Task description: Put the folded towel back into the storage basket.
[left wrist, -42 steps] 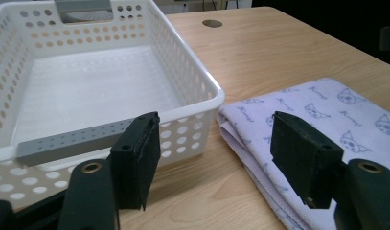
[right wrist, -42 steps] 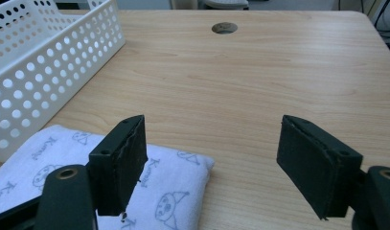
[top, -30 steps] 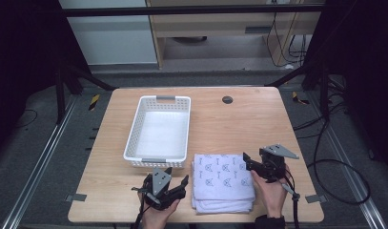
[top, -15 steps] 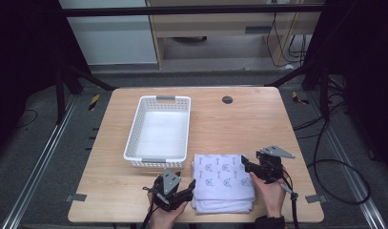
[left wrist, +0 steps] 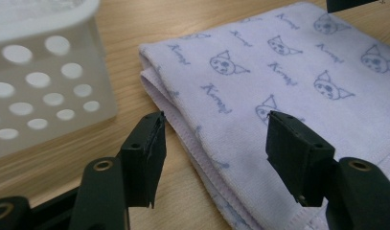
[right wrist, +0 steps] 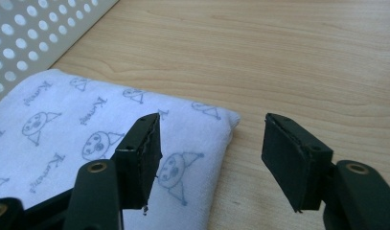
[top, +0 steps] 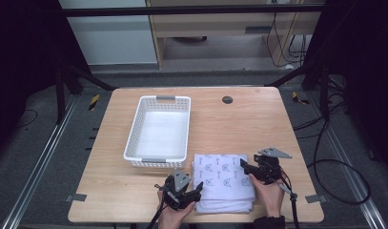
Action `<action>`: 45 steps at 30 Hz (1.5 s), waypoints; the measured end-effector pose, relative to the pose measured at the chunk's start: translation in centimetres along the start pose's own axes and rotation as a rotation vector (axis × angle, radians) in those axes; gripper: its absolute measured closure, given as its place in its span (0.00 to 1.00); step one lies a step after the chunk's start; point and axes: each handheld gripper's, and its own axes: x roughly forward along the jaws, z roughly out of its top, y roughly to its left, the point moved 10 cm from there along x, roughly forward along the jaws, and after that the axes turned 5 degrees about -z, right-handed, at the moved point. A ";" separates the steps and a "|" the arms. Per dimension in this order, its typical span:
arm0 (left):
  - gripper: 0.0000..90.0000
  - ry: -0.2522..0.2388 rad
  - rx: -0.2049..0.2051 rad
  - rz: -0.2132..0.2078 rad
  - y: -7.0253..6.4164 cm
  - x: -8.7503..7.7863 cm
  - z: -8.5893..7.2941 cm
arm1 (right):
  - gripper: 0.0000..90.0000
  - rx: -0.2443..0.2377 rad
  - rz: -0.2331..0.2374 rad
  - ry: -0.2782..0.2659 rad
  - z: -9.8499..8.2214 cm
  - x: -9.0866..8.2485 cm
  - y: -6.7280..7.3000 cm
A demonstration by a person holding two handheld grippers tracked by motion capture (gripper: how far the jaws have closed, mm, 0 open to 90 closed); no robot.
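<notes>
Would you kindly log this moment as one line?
left gripper: open, at towel left edge | right gripper: open, at right edge | basket: empty

I count one folded towel [top: 224, 181] printed with little cat faces, lying on one wooden table [top: 258, 124]. One white perforated basket [top: 159, 131] stands beside it. I hold two grippers, my left gripper [top: 194, 190] and my right gripper [top: 244, 165], each with two black jaws. One dark round hole [top: 227, 99] marks the tabletop.
</notes>
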 end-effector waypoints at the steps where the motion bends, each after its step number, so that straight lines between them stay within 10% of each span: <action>1: 0.42 0.008 0.001 0.000 -0.1 0.2 -0.1 | 0.44 -0.003 0.001 0.002 -0.1 0.1 0.0; 31: 0.38 0.067 -0.060 -0.046 -0.3 2.2 -1.3 | 0.60 -0.030 0.035 0.080 -2.3 2.0 0.8; 45: 0.64 0.080 -0.071 -0.094 -1.3 2.2 -1.1 | 0.75 0.023 0.099 0.082 -2.5 2.0 1.3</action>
